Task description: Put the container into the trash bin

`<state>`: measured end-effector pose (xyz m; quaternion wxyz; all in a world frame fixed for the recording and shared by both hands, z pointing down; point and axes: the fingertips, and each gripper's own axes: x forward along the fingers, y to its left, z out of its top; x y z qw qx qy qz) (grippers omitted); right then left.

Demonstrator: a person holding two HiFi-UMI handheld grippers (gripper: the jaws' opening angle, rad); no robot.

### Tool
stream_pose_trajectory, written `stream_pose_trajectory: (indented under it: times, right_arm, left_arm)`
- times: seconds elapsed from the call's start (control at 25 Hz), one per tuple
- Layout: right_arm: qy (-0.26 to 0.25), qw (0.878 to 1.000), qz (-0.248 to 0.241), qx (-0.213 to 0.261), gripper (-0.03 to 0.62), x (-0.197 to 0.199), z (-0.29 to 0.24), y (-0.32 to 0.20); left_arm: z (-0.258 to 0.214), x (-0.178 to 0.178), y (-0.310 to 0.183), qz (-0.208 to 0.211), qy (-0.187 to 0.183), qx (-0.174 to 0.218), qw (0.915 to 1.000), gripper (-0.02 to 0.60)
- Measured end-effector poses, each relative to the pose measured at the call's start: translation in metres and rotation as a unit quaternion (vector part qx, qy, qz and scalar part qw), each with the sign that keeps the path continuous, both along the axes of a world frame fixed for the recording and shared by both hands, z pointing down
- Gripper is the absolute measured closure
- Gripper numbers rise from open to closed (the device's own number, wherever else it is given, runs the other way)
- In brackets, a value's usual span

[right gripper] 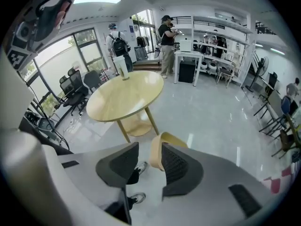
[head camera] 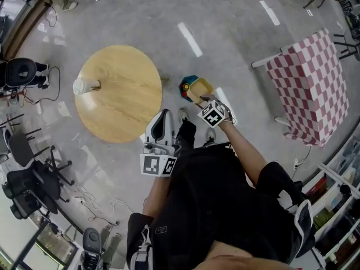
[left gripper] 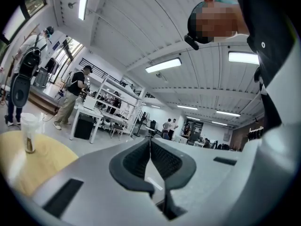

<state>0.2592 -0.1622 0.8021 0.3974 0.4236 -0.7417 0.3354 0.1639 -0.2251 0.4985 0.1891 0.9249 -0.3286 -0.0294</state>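
Observation:
The yellow container (head camera: 200, 89) hangs just over a small dark trash bin (head camera: 185, 86) on the floor, right of the round table. My right gripper (head camera: 204, 99) points steeply down at it. In the right gripper view the jaws of my right gripper (right gripper: 150, 145) stand apart: the container's rim (right gripper: 155, 157) lies against the right finger (right gripper: 181, 166), with a gap to the left one. My left gripper (head camera: 163, 115) is level by the table's edge; in its own view my left gripper (left gripper: 150, 142) is shut with nothing in it.
A round wooden table (head camera: 121, 94) carries a clear cup (head camera: 84, 85). A table with a red-checked cloth (head camera: 312, 86) stands at the right, office chairs (head camera: 28, 179) at the left. People stand at the desks (right gripper: 165, 46) beyond the table. My shoes (right gripper: 141, 167) are below the right gripper.

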Motion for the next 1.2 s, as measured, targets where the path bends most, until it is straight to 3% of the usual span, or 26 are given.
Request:
stream_pose_trajectory:
  times: [0.36,0.68,0.96,1.2]
  right_arm:
    - [0.011,1.000,0.029,-0.003,0.428,0.014,0.005,0.002]
    - [0.010,0.998,0.058,0.033,0.539,0.026,-0.013,0.008]
    - [-0.008,0.991,0.096,0.092,0.556,0.036,-0.058,0.016]
    - [-0.050,0.975,0.128,0.172,0.560,0.046,-0.122,0.035]
  left_arm:
    - [0.005,0.005,-0.008,0.004,0.004,-0.006,1.0000,0.569]
    - [0.000,0.009,0.009,0.003,0.003,0.001,1.0000,0.569]
    - [-0.018,0.011,0.039,-0.001,0.009,0.020,0.9998,0.569]
    - [-0.034,0.020,0.082,-0.001,0.015,0.039,0.9991,0.569]
